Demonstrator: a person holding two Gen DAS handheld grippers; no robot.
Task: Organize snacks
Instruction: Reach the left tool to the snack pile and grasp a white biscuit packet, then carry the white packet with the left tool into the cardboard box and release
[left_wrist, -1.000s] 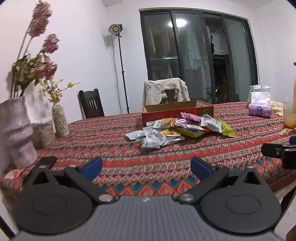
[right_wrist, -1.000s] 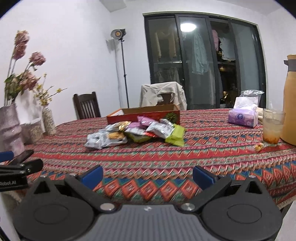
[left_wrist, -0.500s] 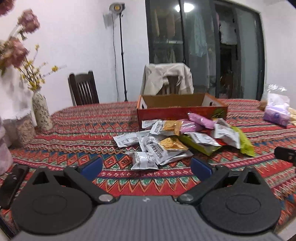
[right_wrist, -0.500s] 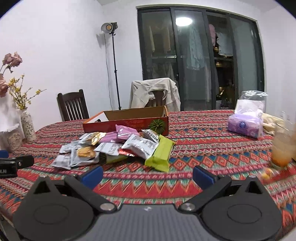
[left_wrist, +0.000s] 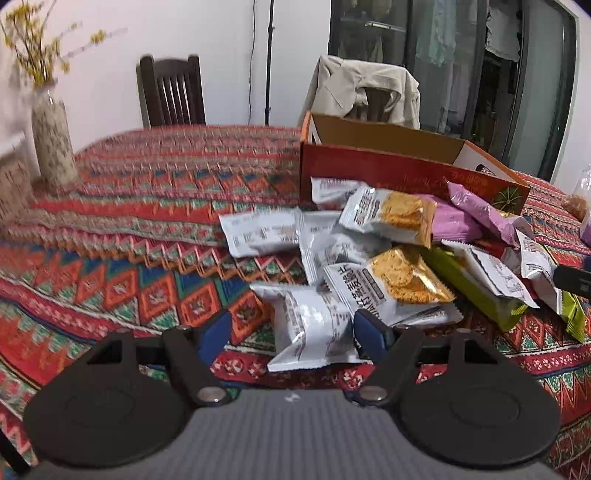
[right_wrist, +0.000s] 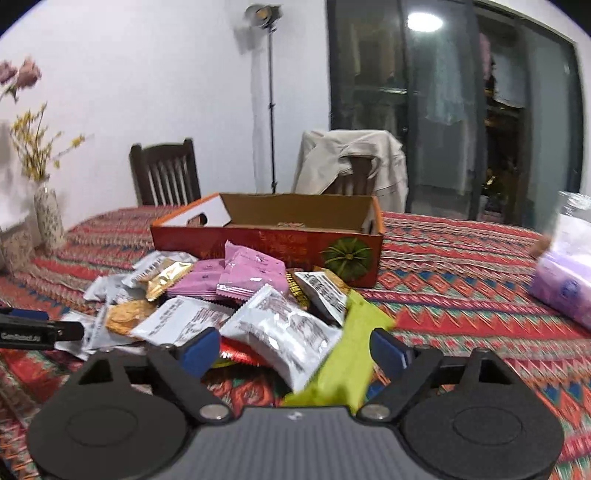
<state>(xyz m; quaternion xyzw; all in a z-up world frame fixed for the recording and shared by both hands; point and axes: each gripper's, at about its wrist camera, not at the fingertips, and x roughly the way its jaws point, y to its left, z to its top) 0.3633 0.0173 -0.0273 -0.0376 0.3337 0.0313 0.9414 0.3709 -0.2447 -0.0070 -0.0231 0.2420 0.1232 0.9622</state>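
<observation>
A pile of snack packets, white, gold, pink and green, lies on the patterned tablecloth in front of an open red cardboard box. My left gripper is at the pile's near left edge. Its jaws are closing around a white packet, and the left pad stands clear of it. My right gripper is at the pile's near right side. Its jaws are closing with a white packet and a green packet between them, not pressed. Each gripper's tip shows at the edge of the other's view.
A speckled vase with yellow sprigs stands at the table's far left. A purple tissue pack lies at the right. Behind the table are a dark wooden chair, a chair draped with a beige jacket and a lamp stand.
Both grippers have moved forward and slightly down from the table's near edge to the snack pile. Their jaws have narrowed, each now with packets between the fingers.
</observation>
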